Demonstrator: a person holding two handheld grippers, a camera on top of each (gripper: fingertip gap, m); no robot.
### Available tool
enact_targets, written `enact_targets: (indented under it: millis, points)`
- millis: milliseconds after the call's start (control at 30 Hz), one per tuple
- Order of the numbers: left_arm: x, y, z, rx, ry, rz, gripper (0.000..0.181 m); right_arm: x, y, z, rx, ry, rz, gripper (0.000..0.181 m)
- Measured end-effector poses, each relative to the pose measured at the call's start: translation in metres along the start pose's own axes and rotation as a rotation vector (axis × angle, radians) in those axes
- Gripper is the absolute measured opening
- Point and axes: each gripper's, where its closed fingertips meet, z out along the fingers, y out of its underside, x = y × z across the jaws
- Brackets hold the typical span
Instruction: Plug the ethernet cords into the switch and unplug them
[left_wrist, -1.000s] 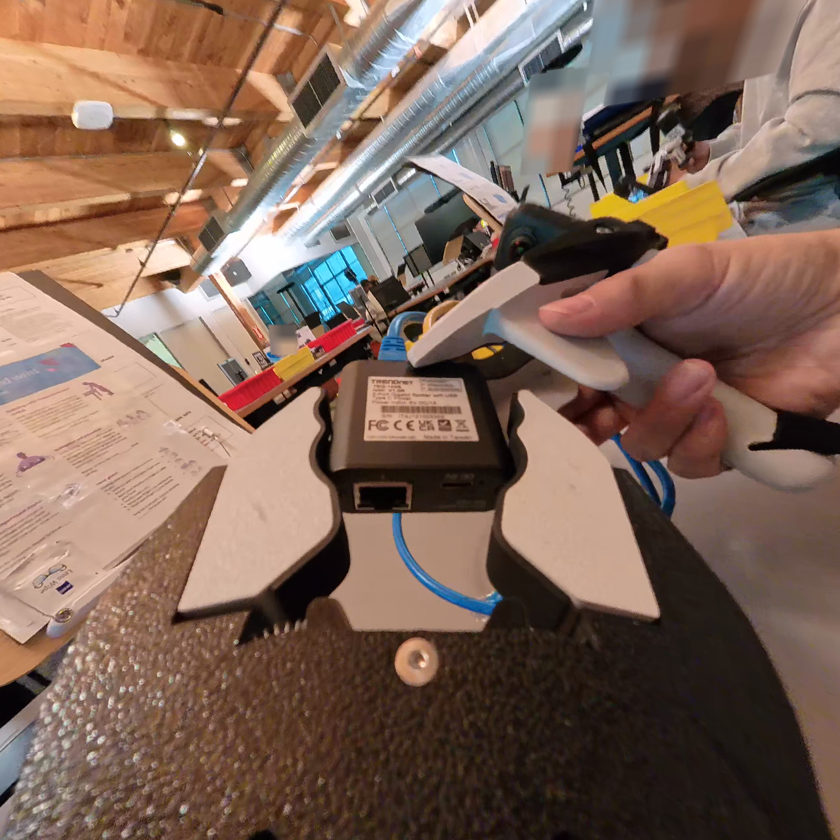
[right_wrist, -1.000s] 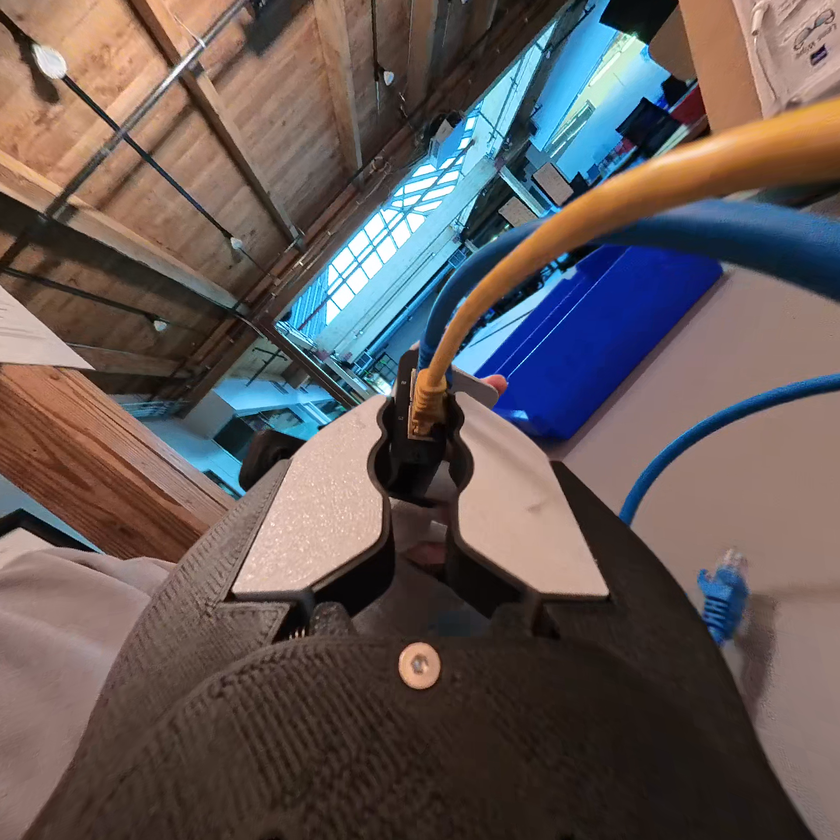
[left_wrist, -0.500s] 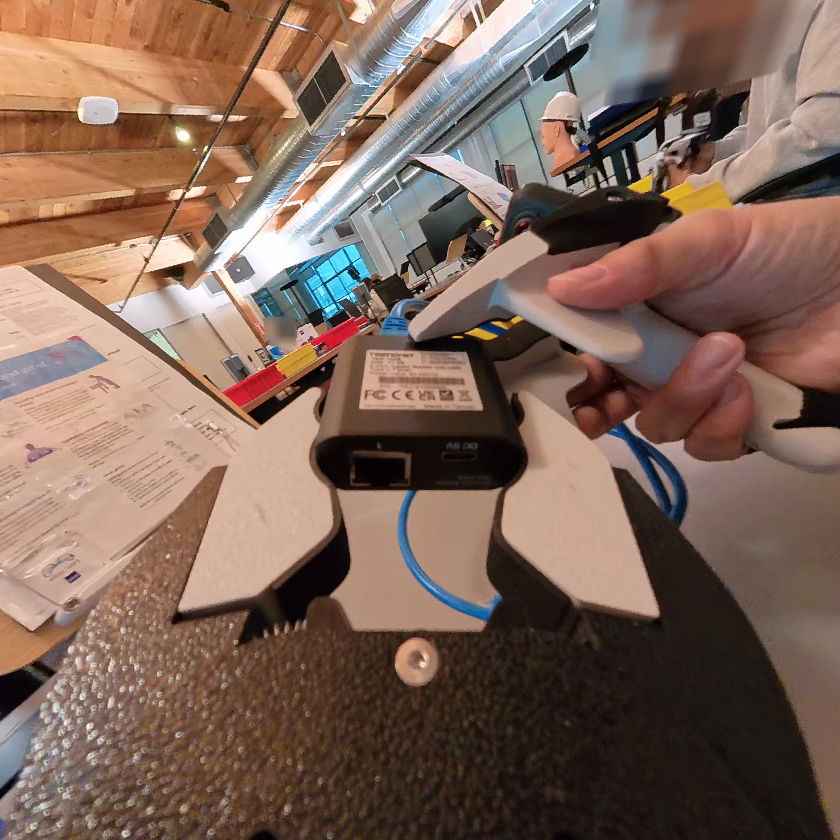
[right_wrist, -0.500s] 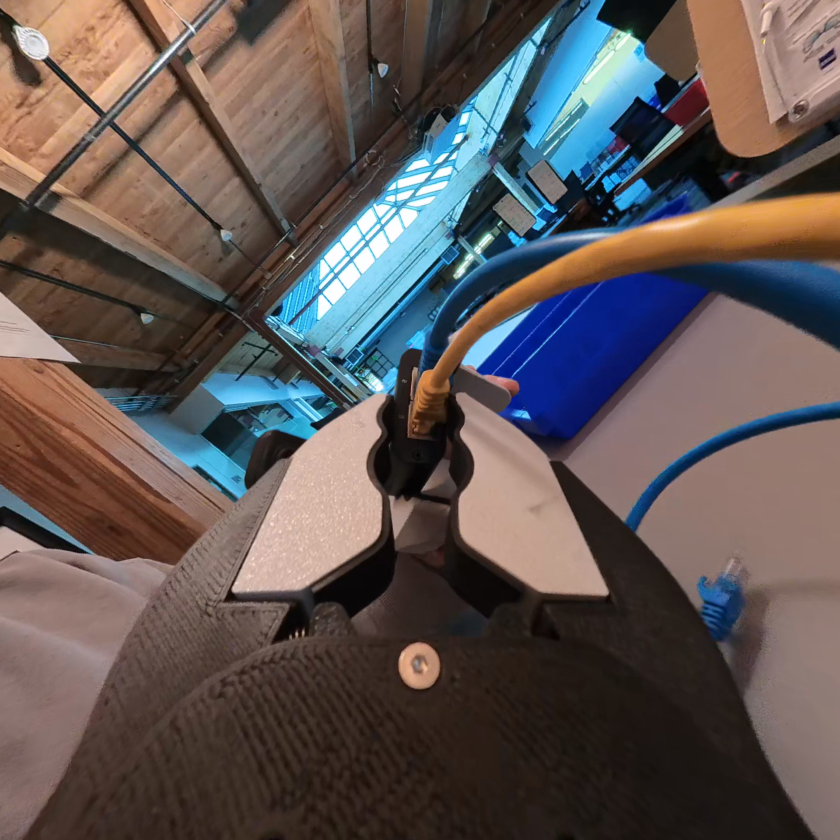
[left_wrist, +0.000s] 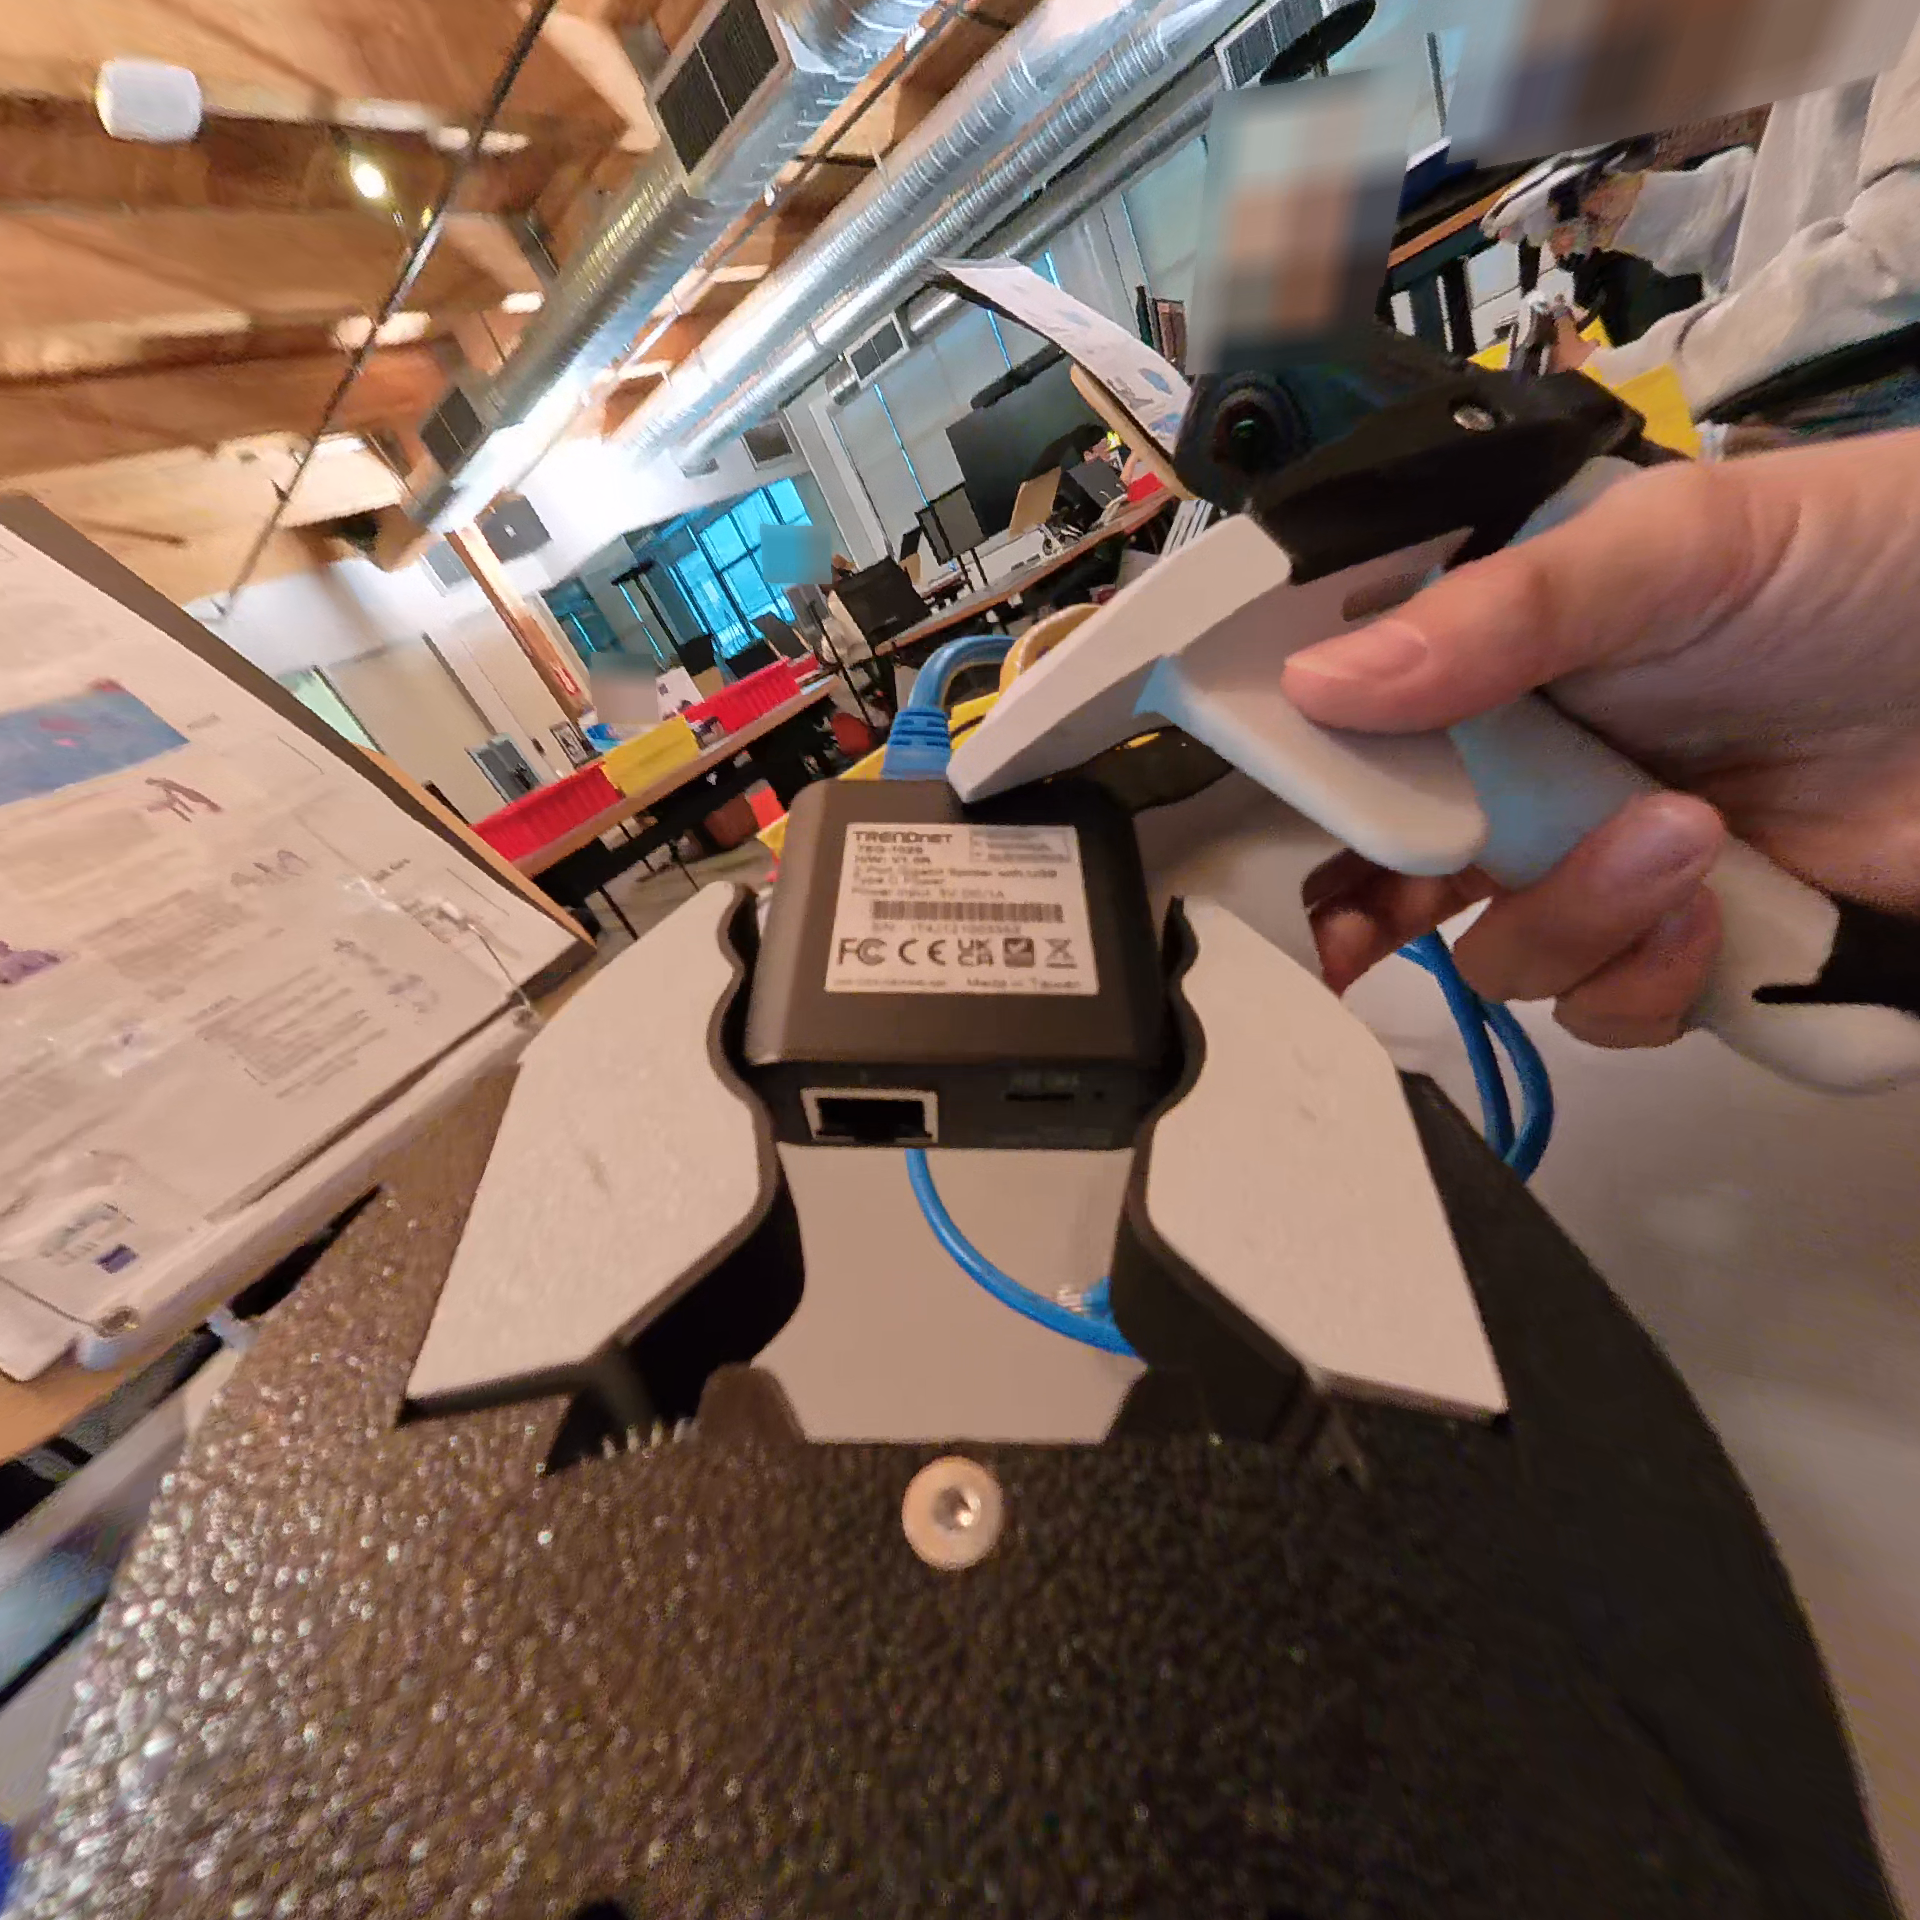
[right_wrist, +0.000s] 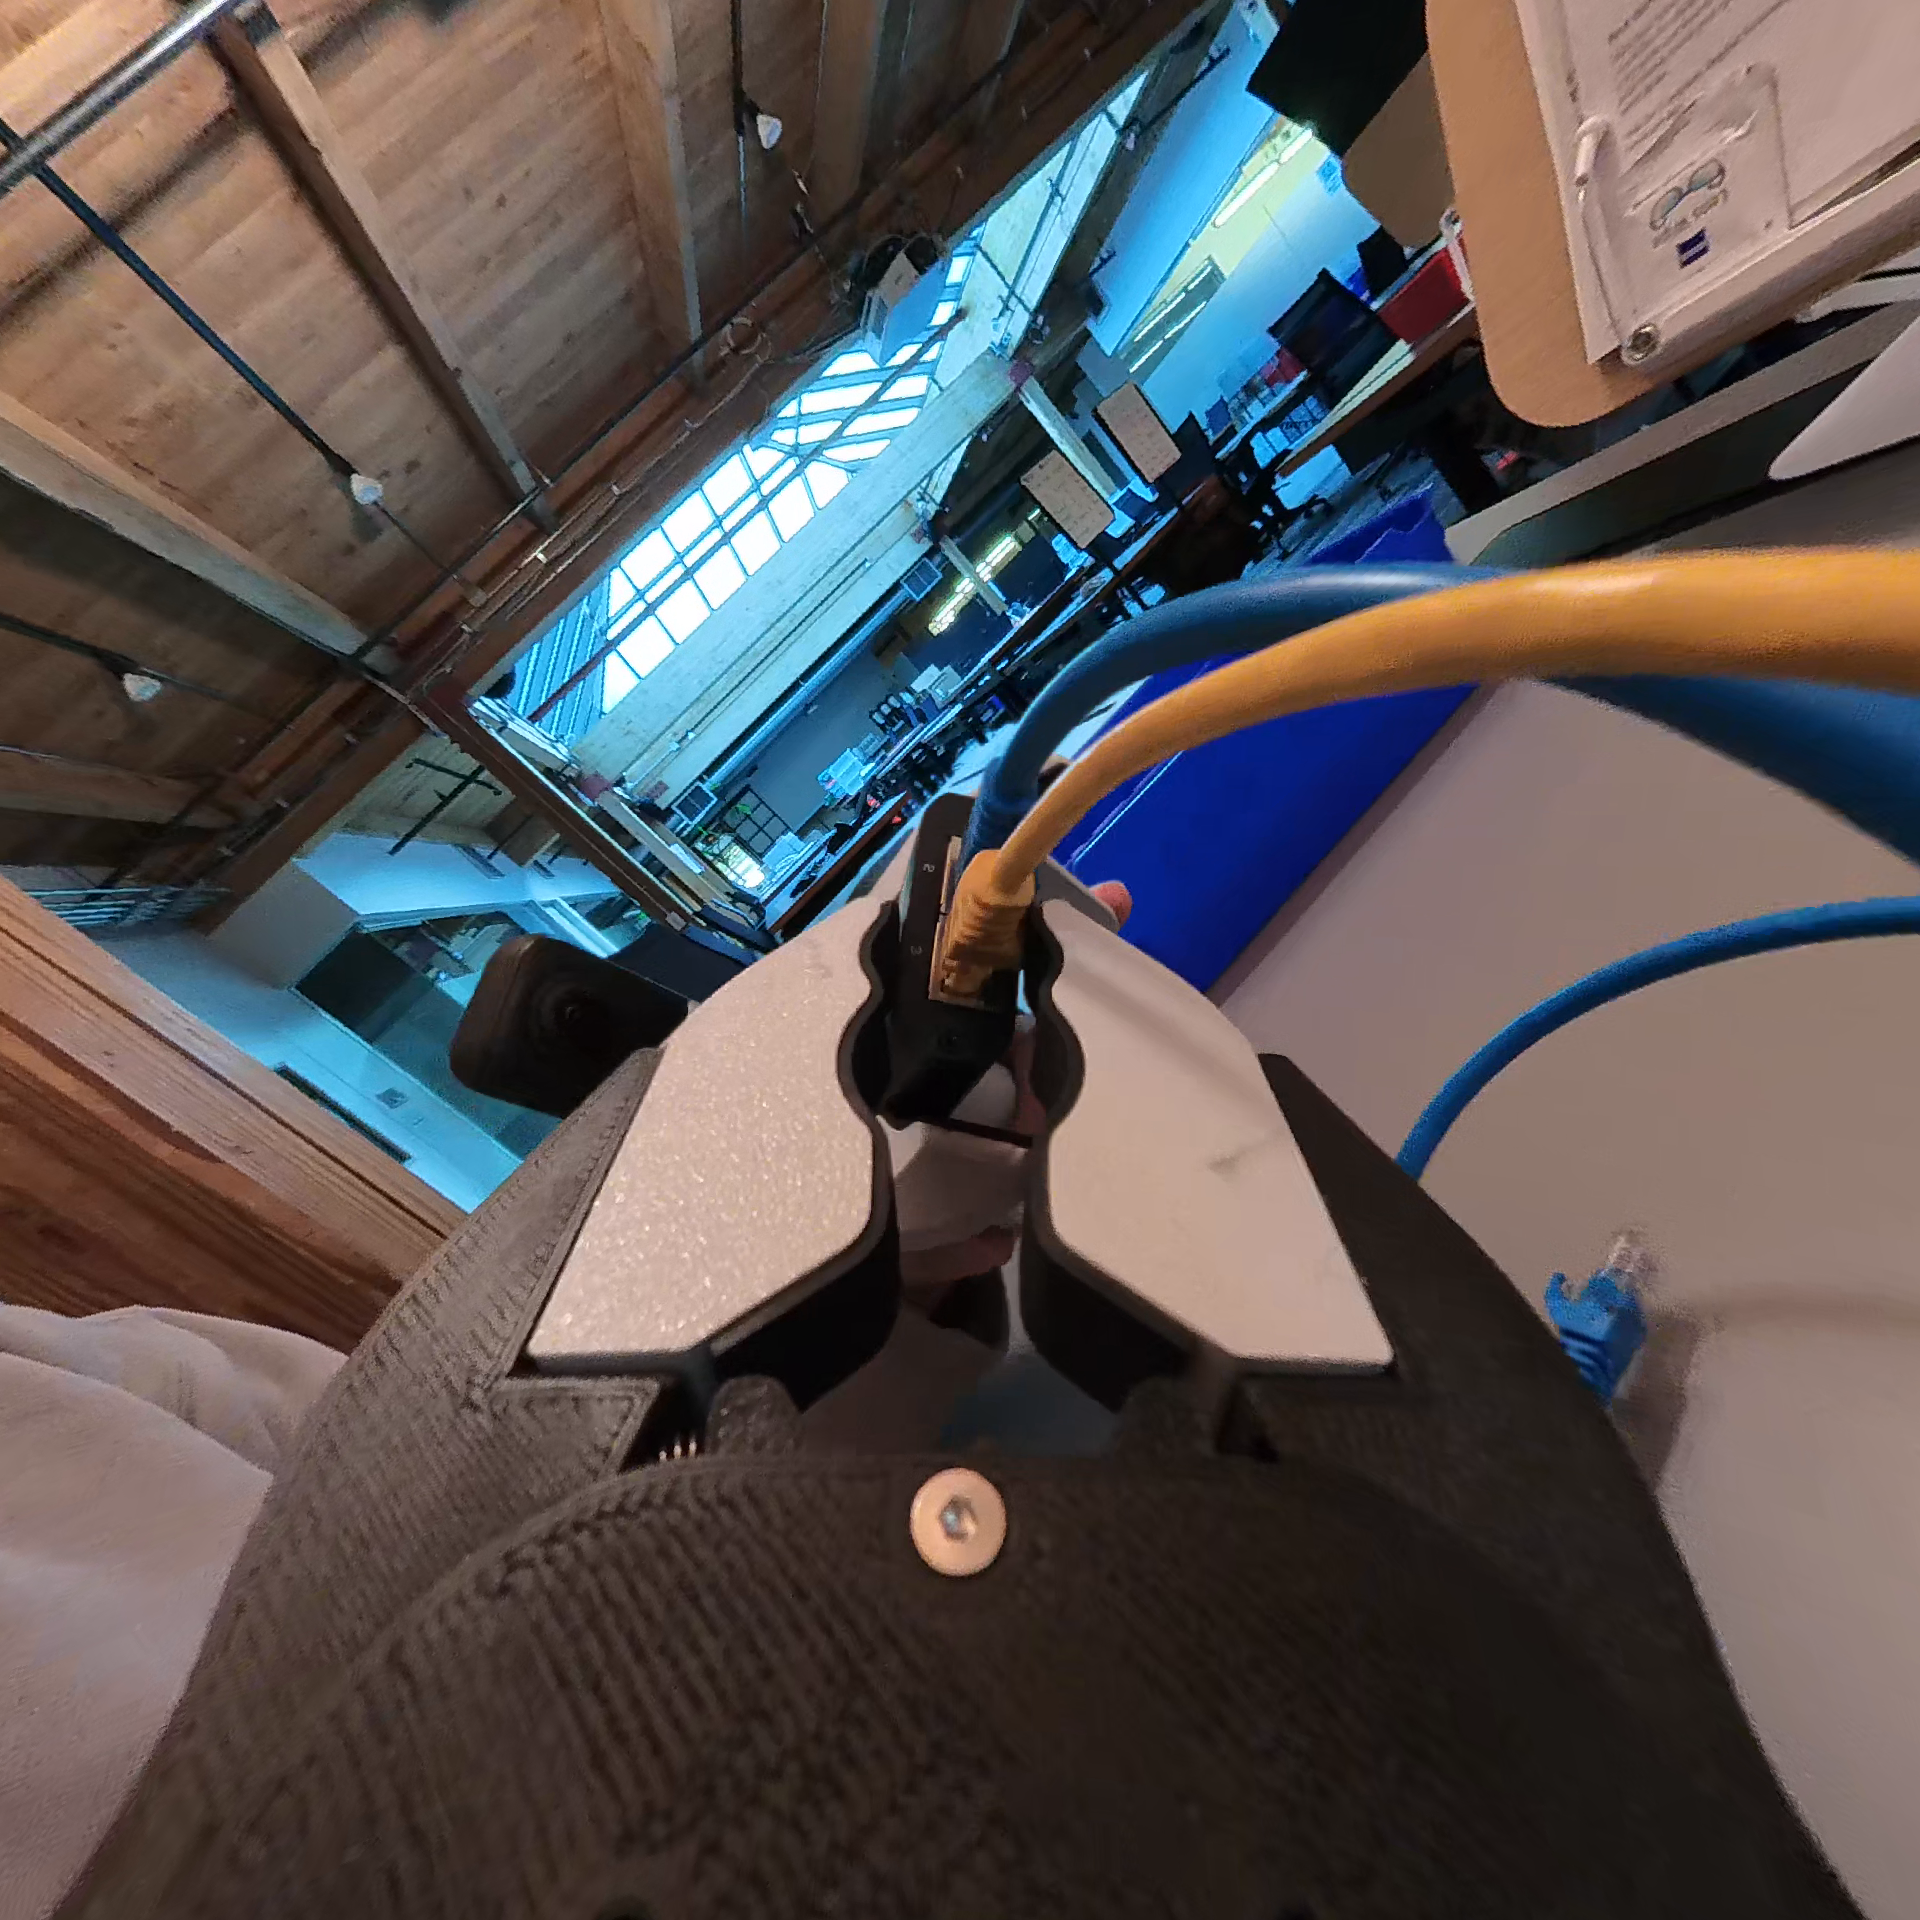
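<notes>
In the left wrist view my left gripper (left_wrist: 956, 920) is shut on the black switch (left_wrist: 956, 997), label side up, with an empty port facing the camera. A blue cord's plug (left_wrist: 920, 727) sits in the switch's far end. My right gripper (right_wrist: 956, 935) is shut on the yellow cord's plug (right_wrist: 977, 930), which sits in a port of the switch (right_wrist: 935, 1049), seen edge-on. One of its fingers (left_wrist: 1122, 686) shows in the left wrist view. The yellow cord (right_wrist: 1455, 634) and a blue cord (right_wrist: 1195, 623) arc away to the right. A loose blue plug (right_wrist: 1590, 1320) lies on the table.
A hand (left_wrist: 1714, 675) holds the right gripper. A board with printed sheets (left_wrist: 208, 935) stands at the left. A blue cord (left_wrist: 977, 1247) loops on the grey table (right_wrist: 1662, 935) under the switch. A blue bin (right_wrist: 1247, 831) stands beyond the table. Left and right tips are no more than a few centimetres apart.
The switch's near end tipped up toward the left camera half a second ago and has dropped back. Both grippers keep their hold and have shifted slightly together. The loose blue plug has not moved.
</notes>
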Motion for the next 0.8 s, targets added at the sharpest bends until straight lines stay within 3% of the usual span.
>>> enact_targets:
  millis: [333,800]
  points:
    - [-0.016,0.006,-0.004,0.034,-0.003,-0.248,0.073,0.013,-0.012,-0.007,0.056,0.068,0.008,0.036]
    - [-0.009,0.007,-0.002,-0.003,-0.021,-0.102,0.073,0.013,-0.003,-0.001,0.065,-0.014,0.118,0.015]
